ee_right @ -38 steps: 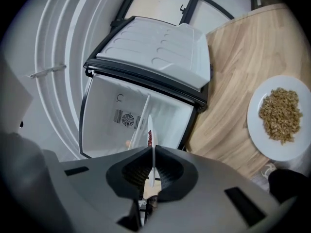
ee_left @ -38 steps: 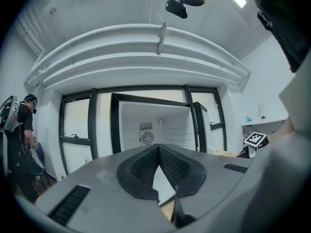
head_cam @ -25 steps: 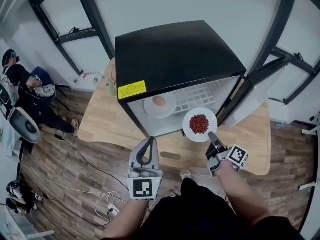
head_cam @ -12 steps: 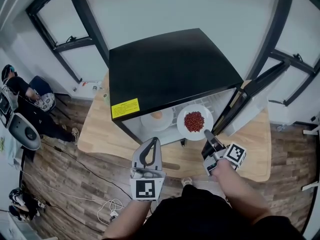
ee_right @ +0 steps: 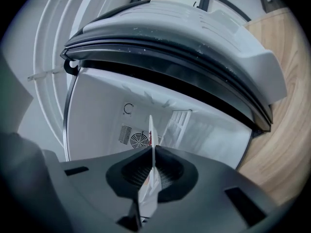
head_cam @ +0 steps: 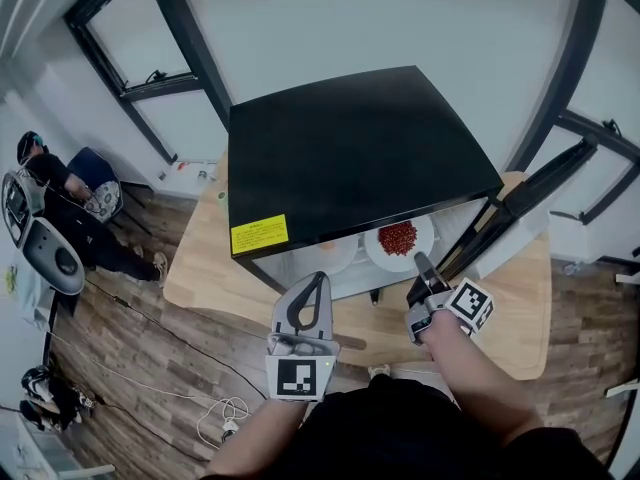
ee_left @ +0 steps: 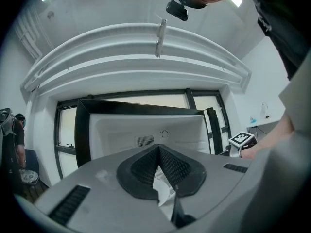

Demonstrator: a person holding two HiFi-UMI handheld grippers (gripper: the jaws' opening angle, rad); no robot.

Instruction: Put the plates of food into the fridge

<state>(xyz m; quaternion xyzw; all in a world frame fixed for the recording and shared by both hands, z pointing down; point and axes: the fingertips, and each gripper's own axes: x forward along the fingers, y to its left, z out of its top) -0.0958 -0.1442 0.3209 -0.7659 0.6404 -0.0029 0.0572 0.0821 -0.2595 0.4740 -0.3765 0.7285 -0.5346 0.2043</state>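
A black mini fridge [head_cam: 350, 148] stands on a wooden table [head_cam: 205, 258] with its door [head_cam: 525, 203] swung open to the right. My right gripper [head_cam: 419, 266] is shut on the near rim of a white plate of red food [head_cam: 399, 239], which is held level just inside the fridge opening. In the right gripper view the plate [ee_right: 151, 140] shows edge-on between the jaws, before the white fridge interior [ee_right: 107, 110]. A second white plate [head_cam: 336, 255] sits inside to the left, mostly hidden by the fridge top. My left gripper [head_cam: 316, 280] hangs shut and empty before the fridge.
A wire shelf [ee_right: 179, 126] and a fan grille [ee_right: 137, 139] show at the back of the fridge. The open door [ee_right: 194, 47] stands close on the right. A seated person [head_cam: 60, 183] is far left. Cables [head_cam: 215, 408] lie on the wood floor.
My right gripper has carried the plate of red food forward from in front of the fridge into its opening. The fridge top now hides more of the inner plate. The left gripper has barely moved.
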